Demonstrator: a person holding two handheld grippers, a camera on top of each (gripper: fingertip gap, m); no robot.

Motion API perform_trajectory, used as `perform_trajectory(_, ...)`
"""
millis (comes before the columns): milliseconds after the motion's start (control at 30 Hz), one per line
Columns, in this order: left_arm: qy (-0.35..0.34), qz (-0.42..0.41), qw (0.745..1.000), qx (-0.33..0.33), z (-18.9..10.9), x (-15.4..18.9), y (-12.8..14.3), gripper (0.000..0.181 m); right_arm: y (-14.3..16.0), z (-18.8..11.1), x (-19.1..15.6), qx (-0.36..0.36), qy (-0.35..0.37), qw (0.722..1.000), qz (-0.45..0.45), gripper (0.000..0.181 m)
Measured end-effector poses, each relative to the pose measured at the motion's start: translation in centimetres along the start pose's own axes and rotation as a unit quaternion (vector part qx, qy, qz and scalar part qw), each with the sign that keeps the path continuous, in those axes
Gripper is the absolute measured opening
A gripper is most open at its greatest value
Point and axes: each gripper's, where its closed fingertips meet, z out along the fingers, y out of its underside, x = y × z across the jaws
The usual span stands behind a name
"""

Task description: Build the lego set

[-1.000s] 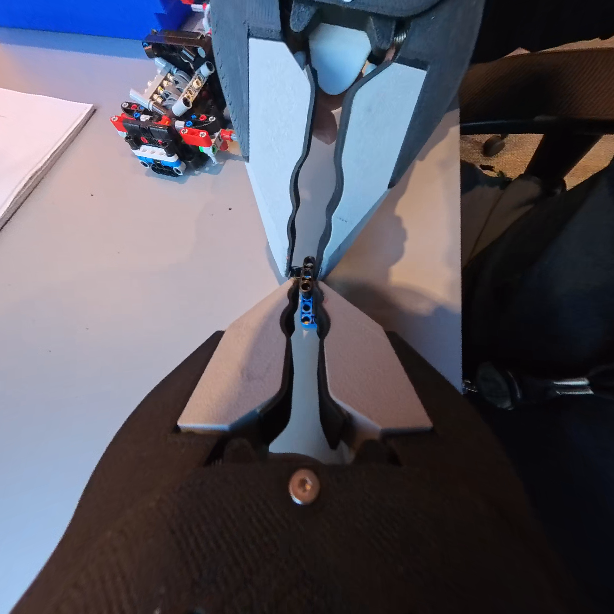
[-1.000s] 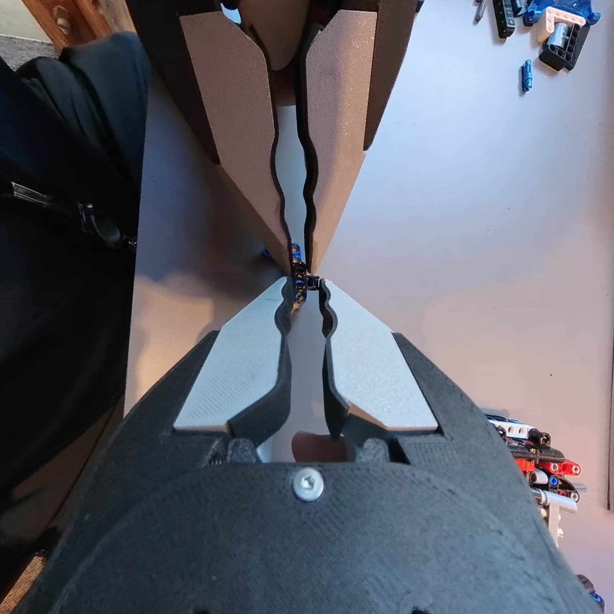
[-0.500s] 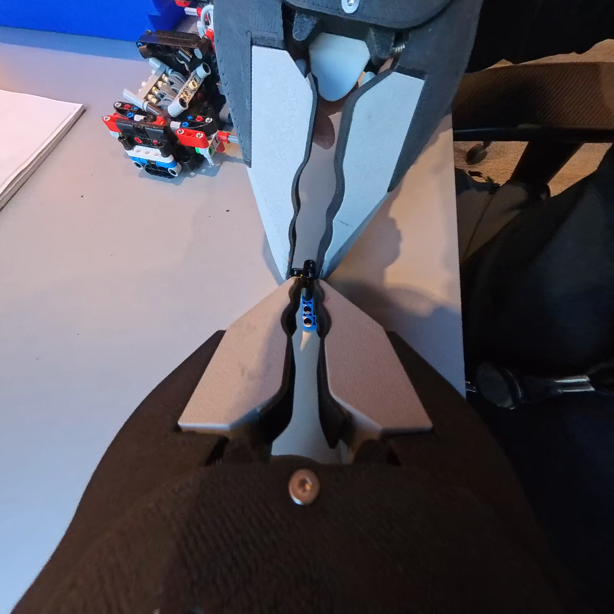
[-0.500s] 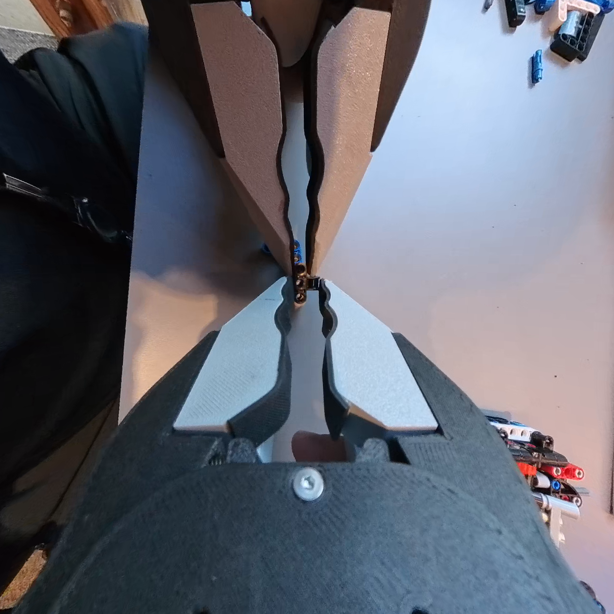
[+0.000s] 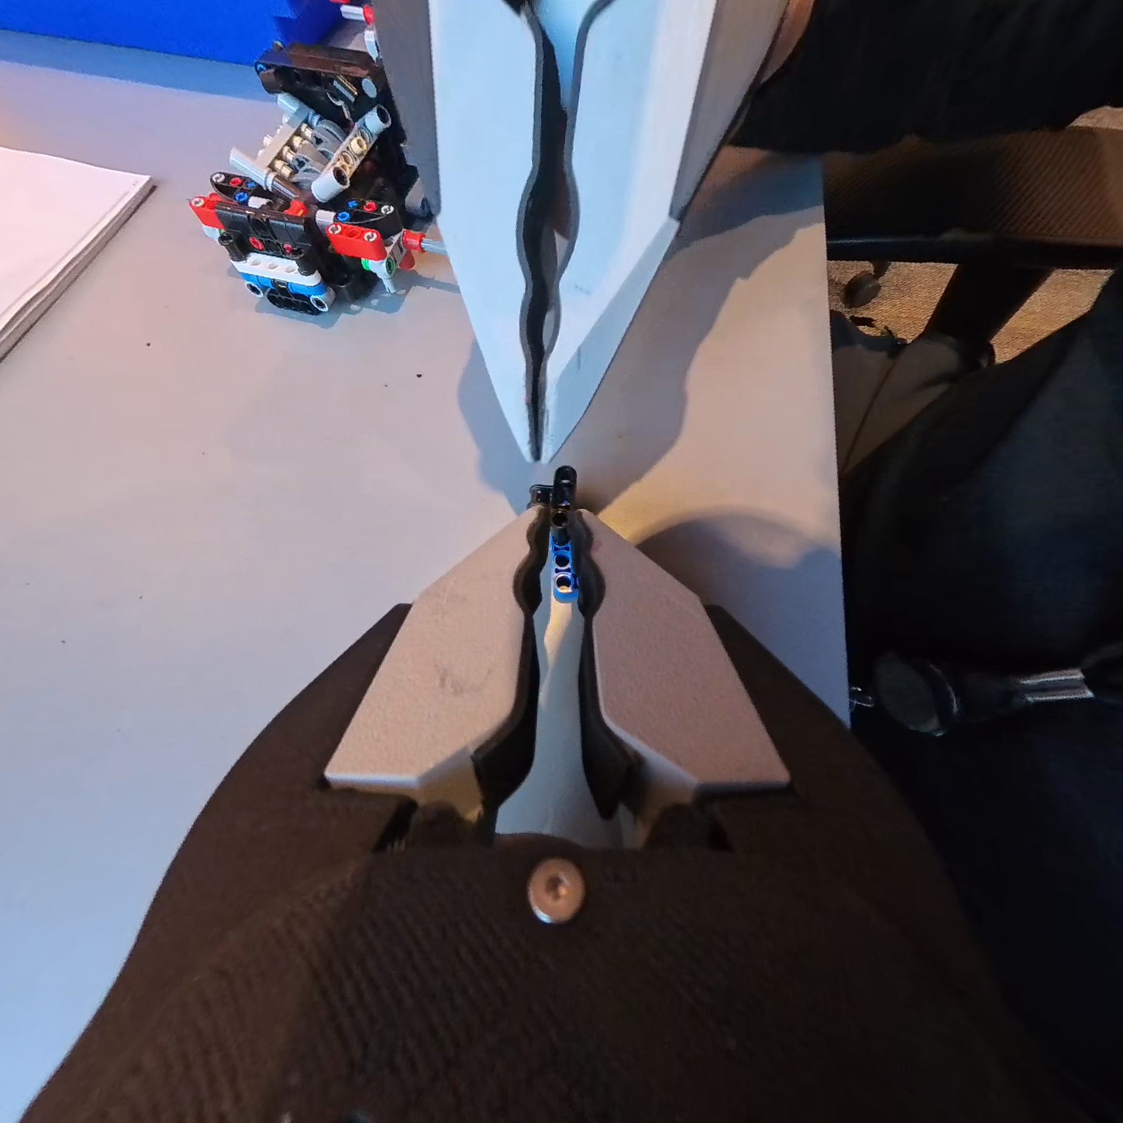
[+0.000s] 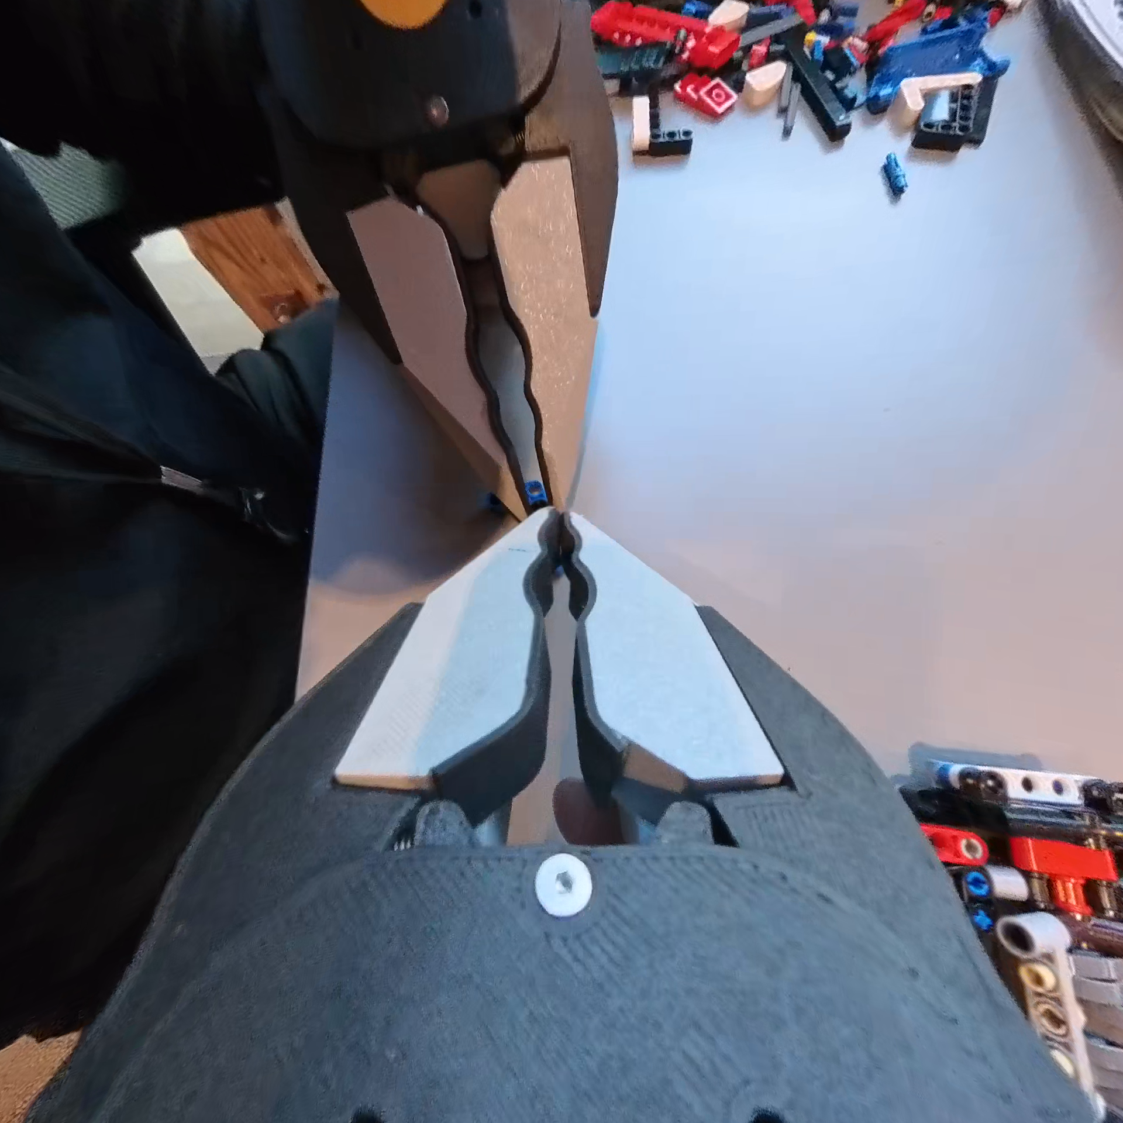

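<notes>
My right hand-held gripper point(image 5: 536, 453) has drawn back from the joint: half a second ago its tips pinched the black end of the little assembly, and now they sit just clear of it, pressed together on nothing that I can see. My left hand-held gripper point(image 5: 562, 525) is clamped on the blue beam point(image 5: 564, 571), whose holes face the camera, and the black connector piece point(image 5: 560, 495) pokes out past the fingertips, above the grey surface point(image 5: 243, 486) near its edge. In the right wrist view the two grippers meet almost tip to tip, and only a blue sliver of the beam point(image 6: 533, 488) peeps out by the left one's fingers point(image 6: 425, 316).

The partly built model point(image 5: 310, 212) (black, red, white and blue) rests on the surface off to the left in the left wrist view, beside a white booklet point(image 5: 54, 231). A heap of loose lego parts point(image 6: 790, 67) lies at the far side, with one small blue pin point(image 6: 894, 174) apart from it.
</notes>
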Motion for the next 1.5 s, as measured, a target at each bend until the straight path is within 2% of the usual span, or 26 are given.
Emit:
perform_trajectory(100,0.0,0.0,1.0,0.0,0.0,0.0,0.0,0.005,-0.4,0.2,-0.3,-0.011,-0.001,1.0,-0.018,0.0)
perform_trajectory(200,-0.005,-0.001,1.0,-0.004,0.1,-0.1,0.1,0.005,1.5,1.5,0.0,-0.074,0.019,0.996,-0.045,0.0)
perform_trajectory(300,-0.004,-0.001,1.0,-0.004,0.1,-0.1,0.1,0.005,0.7,1.1,0.4,-0.066,0.043,0.995,-0.064,0.0)
perform_trajectory(400,-0.008,0.003,1.0,-0.006,0.1,-0.1,0.2,0.005,0.8,1.5,-0.4,-0.066,0.014,0.997,-0.048,0.0)
perform_trajectory(467,-0.007,0.006,1.0,-0.004,0.0,0.0,0.2,0.005,0.7,1.3,-0.1,-0.068,0.031,0.995,-0.06,0.0)
perform_trajectory(533,-0.008,0.008,1.0,-0.003,0.1,0.0,0.2,0.005,-0.4,0.9,-0.3,-0.039,0.027,0.997,-0.055,0.0)
perform_trajectory(633,-0.002,0.002,1.0,-0.003,0.0,0.0,0.2,0.005,1.0,1.6,0.0,-0.084,0.028,0.995,-0.055,0.0)
perform_trajectory(733,-0.003,0.006,1.0,-0.003,0.0,0.1,0.2,0.005,-0.7,1.3,-0.9,-0.04,0.003,0.998,-0.047,0.0)
perform_trajectory(967,-0.007,0.001,1.0,-0.005,0.0,-0.1,0.2,0.005,-0.6,1.3,-0.7,-0.046,0.01,0.998,-0.044,0.0)
perform_trajectory(1100,-0.002,0.004,1.0,-0.004,0.0,0.1,0.2,0.005,-1.6,0.1,-0.3,0.013,0.001,1.0,0.001,0.0)
perform_trajectory(1267,0.0,0.003,1.0,-0.004,0.0,0.1,0.2,0.005,0.6,1.4,-0.4,-0.041,0.002,0.999,-0.027,0.0)
perform_trajectory(1367,-0.003,0.009,1.0,-0.004,-0.1,0.1,0.3,0.005,0.1,0.8,-0.1,-0.003,-0.004,1.0,-0.01,0.0)
perform_trajectory(1433,-0.001,0.009,1.0,-0.004,-0.1,0.2,0.3,0.005,-0.2,0.2,-0.5,0.022,-0.033,0.999,0.023,0.0)
perform_trajectory(1467,0.001,0.009,1.0,-0.004,-0.1,0.2,0.3,0.005,-0.3,0.1,-0.3,0.031,-0.036,0.998,0.041,0.032)
perform_trajectory(1500,0.003,0.009,1.0,-0.004,-0.1,0.2,0.3,0.005,-0.1,-0.1,-0.2,0.03,-0.038,0.998,0.049,0.032)
